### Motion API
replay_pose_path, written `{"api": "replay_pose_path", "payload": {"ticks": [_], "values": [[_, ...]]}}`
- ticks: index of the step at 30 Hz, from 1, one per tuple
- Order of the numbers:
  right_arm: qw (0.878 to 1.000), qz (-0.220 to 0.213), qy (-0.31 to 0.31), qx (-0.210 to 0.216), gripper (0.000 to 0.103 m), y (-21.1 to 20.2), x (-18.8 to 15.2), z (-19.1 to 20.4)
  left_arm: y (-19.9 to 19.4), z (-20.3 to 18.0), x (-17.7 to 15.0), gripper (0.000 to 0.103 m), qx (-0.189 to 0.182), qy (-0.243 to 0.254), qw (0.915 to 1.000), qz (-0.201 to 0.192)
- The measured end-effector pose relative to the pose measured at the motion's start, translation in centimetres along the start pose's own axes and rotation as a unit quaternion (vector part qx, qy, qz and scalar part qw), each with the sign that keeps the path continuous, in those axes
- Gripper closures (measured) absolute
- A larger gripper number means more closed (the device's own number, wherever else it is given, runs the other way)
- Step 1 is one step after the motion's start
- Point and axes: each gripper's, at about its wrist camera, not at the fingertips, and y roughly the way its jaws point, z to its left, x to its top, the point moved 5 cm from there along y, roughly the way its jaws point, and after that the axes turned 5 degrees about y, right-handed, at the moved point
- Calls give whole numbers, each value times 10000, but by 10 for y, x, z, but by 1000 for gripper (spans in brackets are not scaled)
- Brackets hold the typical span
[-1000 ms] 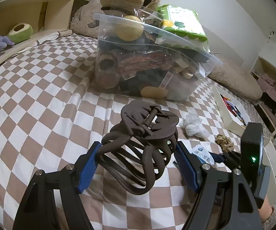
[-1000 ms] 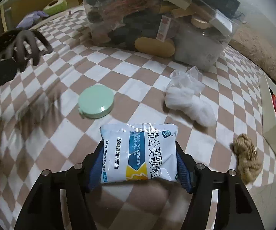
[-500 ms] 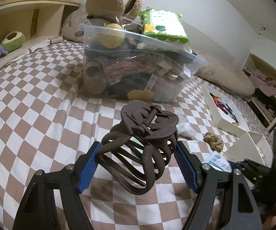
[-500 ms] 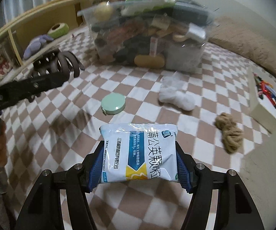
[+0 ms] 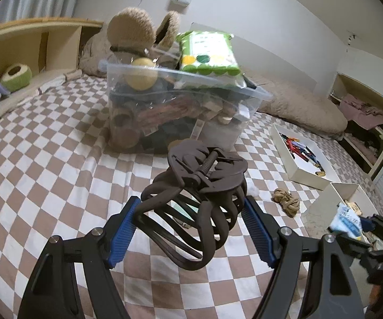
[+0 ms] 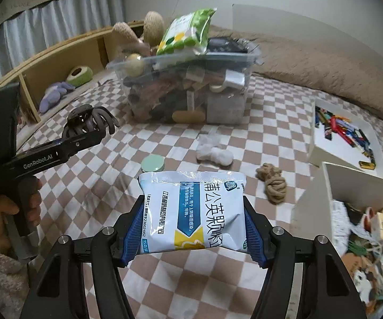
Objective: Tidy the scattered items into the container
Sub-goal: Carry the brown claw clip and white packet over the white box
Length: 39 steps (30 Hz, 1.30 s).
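Note:
My left gripper (image 5: pixel 191 226) is shut on a large dark brown hair claw clip (image 5: pixel 199 194) and holds it above the checkered bed; the clip also shows in the right wrist view (image 6: pixel 90 122). My right gripper (image 6: pixel 194 228) is shut on a white and blue medicine sachet (image 6: pixel 194 212), also held in the air. The clear plastic container (image 5: pixel 181 111) stands ahead, heaped full, with a green packet (image 5: pixel 207 55) on top. On the bed lie a mint round compact (image 6: pixel 153 163), a white crumpled wad (image 6: pixel 214 154) and a tan rope knot (image 6: pixel 272 183).
White open boxes stand at the right: one with colourful small items (image 6: pixel 343 133), one nearer with mixed clutter (image 6: pixel 364 226). A long beige pillow (image 6: pixel 324 63) lies behind. A wooden shelf (image 6: pixel 45 61) with plush toys runs along the left. A plush bear (image 5: pixel 133 32) sits behind the container.
Both grippers have risen and pulled back from the bed with their items; the container and the loose items now appear farther away. The right gripper has swung to the right of the left one.

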Motion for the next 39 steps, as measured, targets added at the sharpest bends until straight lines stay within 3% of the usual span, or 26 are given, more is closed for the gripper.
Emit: {"api": "replay_pose_path", "payload": {"ticks": [20, 39], "values": [[9941, -912, 434, -396, 36, -82, 5, -64, -34, -65, 12, 26, -344, 593, 9965, -472], [9675, -1894, 1531, -685, 36, -163, -4, -167, -77, -136, 29, 26, -1028, 866, 9859, -999]]}}
